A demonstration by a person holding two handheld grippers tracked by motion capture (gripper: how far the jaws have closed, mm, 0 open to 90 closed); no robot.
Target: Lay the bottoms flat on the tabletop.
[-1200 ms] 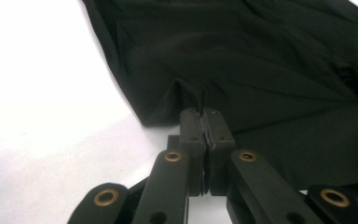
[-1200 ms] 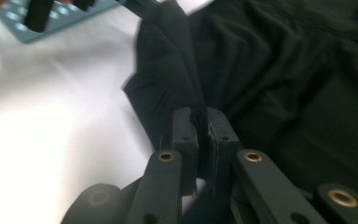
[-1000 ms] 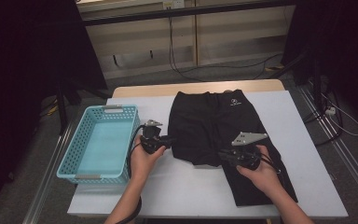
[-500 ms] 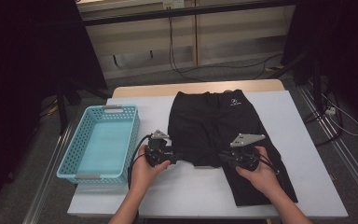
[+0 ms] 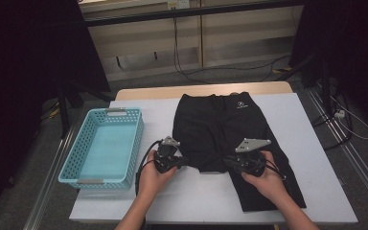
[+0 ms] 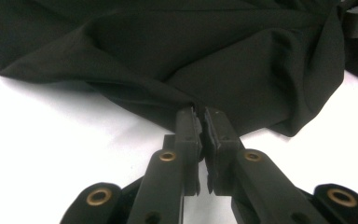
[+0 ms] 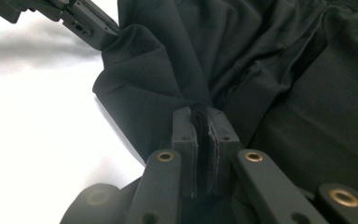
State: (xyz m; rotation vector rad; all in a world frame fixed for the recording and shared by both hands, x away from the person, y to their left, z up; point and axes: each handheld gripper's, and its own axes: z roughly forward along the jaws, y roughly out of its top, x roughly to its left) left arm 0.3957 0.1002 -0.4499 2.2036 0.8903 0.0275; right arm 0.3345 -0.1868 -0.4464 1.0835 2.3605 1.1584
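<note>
Black shorts lie flat mid-table, waistband far. Left gripper has just closed its jaws, pinching the near-left hem fold. Right gripper is clamped on cloth near the crotch. Empty teal basket sits left, well apart; white table is bare around them.

High view sits above the person's edge of the white table, looking forward and down, far enough back to take in the whole top plus the floor toward 12 o'clock. Each gripper view rides right behind its own jaws, super close, aimed along them. Both gripper views and the high one share the black shorts; the right gripper view also catches the left gripper at 11 o'clock.
</note>
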